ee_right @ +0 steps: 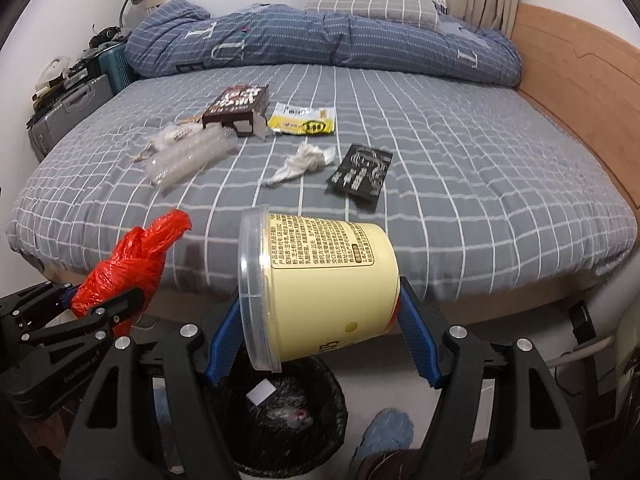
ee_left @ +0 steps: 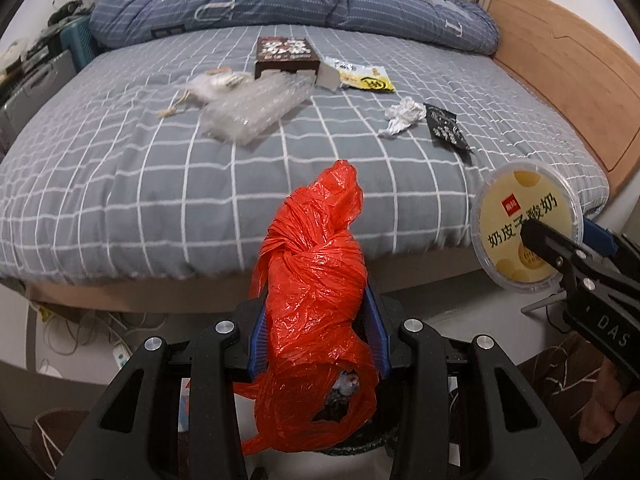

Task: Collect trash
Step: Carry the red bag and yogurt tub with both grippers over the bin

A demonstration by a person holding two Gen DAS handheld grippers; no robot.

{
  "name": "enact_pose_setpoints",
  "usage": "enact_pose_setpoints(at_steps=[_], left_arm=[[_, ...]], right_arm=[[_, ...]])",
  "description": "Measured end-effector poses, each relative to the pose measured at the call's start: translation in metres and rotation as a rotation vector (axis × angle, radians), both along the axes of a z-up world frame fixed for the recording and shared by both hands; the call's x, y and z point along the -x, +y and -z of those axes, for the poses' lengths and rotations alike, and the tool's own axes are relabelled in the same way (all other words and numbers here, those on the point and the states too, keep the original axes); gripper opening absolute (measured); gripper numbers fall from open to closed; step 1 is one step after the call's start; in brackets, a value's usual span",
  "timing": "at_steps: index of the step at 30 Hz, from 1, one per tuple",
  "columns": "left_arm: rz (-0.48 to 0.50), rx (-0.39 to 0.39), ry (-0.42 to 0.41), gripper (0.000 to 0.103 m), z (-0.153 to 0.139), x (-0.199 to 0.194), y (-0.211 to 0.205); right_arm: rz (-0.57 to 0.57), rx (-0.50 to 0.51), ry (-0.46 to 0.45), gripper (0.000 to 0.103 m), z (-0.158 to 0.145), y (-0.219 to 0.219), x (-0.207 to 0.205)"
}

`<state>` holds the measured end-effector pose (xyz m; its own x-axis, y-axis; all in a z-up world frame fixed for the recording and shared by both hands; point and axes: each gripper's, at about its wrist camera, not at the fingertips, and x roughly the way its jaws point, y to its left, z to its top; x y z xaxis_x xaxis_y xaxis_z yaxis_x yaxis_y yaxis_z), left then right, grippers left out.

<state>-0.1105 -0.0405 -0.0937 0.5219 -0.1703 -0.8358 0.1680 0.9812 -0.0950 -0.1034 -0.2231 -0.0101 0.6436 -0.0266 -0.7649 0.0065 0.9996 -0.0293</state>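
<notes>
Bed (ee_right: 440, 184) behind | left tool (ee_left: 316, 328) clamps bag (ee_left: 316, 280), right tool (ee_right: 320, 332) tub (ee_right: 320, 292) | bin (ee_right: 320, 412) below: release next

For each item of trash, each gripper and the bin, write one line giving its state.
Left gripper: shut on red plastic bag.
Right gripper: shut on yoghurt tub, lid on, tilted sideways.
Brown box: end flap open.
Tissue: crumpled.
Black bin: open, trash inside.

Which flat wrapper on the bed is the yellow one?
The yellow wrapper, beside the brown box; the black wrapper lies nearer the bed's edge.
</notes>
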Motion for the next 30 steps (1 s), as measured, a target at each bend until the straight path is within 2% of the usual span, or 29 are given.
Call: enact_pose_setpoints(at_steps=[6, 14, 19, 23, 30], left_arm=[[-0.028, 0.021, 0.038, 0.040, 0.014, 0.016, 0.011], [-0.046, 0.020, 0.121, 0.040, 0.063, 0.011, 0.018], [-0.044, 0.017, 0.152, 0.040, 0.085, 0.003, 0.016], [-0.028, -0.009, 0.160, 0.040, 0.098, -0.001, 0.015], [-0.033, -0.023, 0.211, 0.039, 0.116, 0.007, 0.030]], right_arm=[[-0.004, -0.010, 0.049, 0.067, 0.015, 0.006, 0.015], [-0.008, -0.010, 0.202, 0.067, 0.080, 0.006, 0.004], [-0.040, 0.013, 0.217, 0.067, 0.101, 0.009, -0.008], [-0.041, 0.009, 0.273, 0.067, 0.123, 0.006, -0.014], [-0.082, -0.004, 0.328, 0.068, 0.142, 0.020, -0.021]])
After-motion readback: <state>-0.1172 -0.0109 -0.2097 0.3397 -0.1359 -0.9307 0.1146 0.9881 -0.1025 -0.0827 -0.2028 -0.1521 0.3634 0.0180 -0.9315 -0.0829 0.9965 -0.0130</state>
